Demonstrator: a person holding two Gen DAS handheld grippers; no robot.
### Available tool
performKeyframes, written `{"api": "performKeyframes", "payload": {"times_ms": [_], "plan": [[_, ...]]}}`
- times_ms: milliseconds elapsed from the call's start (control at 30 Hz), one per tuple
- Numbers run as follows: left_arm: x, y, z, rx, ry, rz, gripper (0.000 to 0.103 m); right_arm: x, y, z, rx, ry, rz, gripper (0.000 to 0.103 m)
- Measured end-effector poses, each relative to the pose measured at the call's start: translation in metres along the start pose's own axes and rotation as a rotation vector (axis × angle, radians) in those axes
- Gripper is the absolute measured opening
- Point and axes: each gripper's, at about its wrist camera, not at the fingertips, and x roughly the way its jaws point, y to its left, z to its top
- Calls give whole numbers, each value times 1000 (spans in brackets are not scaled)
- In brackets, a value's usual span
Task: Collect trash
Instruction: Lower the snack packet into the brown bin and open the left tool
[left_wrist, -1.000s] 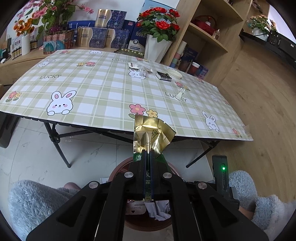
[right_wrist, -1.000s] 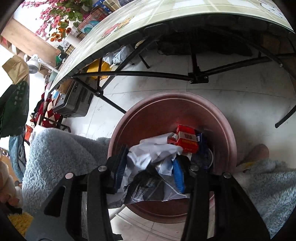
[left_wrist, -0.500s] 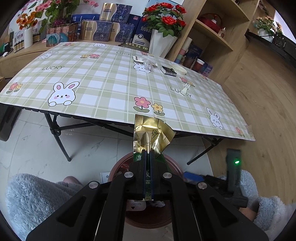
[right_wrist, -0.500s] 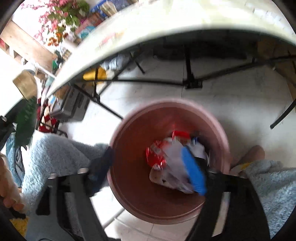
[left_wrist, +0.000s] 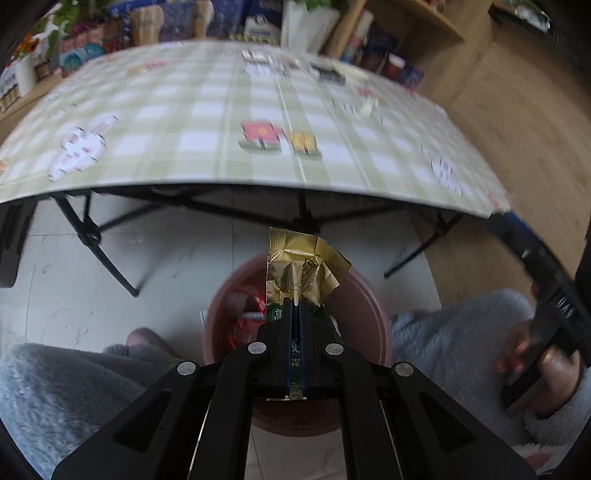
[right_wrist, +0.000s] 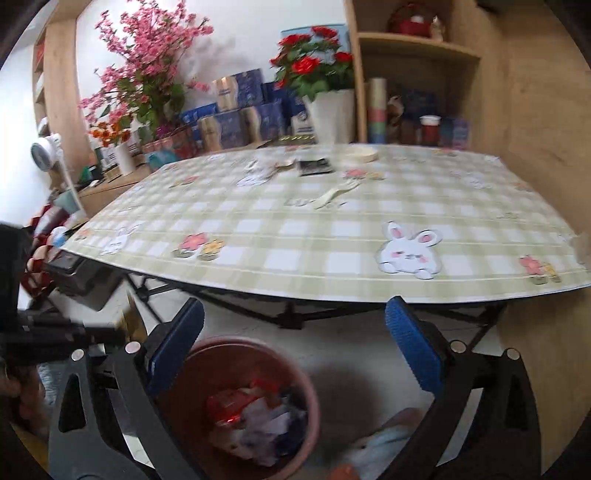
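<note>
A crumpled gold foil wrapper (left_wrist: 299, 266) is pinched in my left gripper (left_wrist: 294, 306), which is shut on it and hangs over the pink bin (left_wrist: 369, 306). My right gripper (right_wrist: 295, 343) is higher, facing the table. Its jaws are opening wide, the blue pads (right_wrist: 413, 347) far apart with nothing between them. Below it the bin (right_wrist: 184, 402) holds red, white and dark trash (right_wrist: 255, 417). On the checked tablecloth (right_wrist: 295, 236) lie a white plastic fork (right_wrist: 332, 195), a black packet (right_wrist: 314, 167) and a clear crumpled wrapper (right_wrist: 266, 166).
The folding table's black legs (left_wrist: 96, 240) stand behind the bin. A person's fluffy grey sleeves (left_wrist: 66, 384) flank the bin. Flower vases (right_wrist: 328, 114), boxes and wooden shelves (right_wrist: 413, 48) line the table's far side. A round white roll (right_wrist: 360, 153) lies near the black packet.
My right gripper let the crumpled white and dark bag fall into the bin, opened wide, rose and tilted up toward the table. My left gripper sank toward the bin with the gold wrapper.
</note>
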Motion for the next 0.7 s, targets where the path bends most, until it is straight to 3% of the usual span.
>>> {"api": "performKeyframes", "payload": {"times_ms": [167,333,400,433,467,533,600,700], "plan": [[40,-24,-8,133,111,-33,4,13,-7,-10,40,42,-19,97],[62,-34,-13,154,172,-90,5,16,-9,-13,60,50,-6,97],[63,-35,-14,154,176,-114,18,16,-8,-13,65,51,-5,97],[62,-36,-14,153,172,-119,45,17,-9,-13,67,53,-5,97],[60,-34,-14,151,157,-120,60,18,-10,-13,71,57,-5,97],[57,-31,-12,133,132,-120,63,19,-11,-14,82,59,-6,97],[53,-23,-10,101,112,-105,73,20,-13,-13,95,61,-7,97],[39,-5,-7,25,45,-72,75,20,-14,-13,106,59,-10,97]]}}
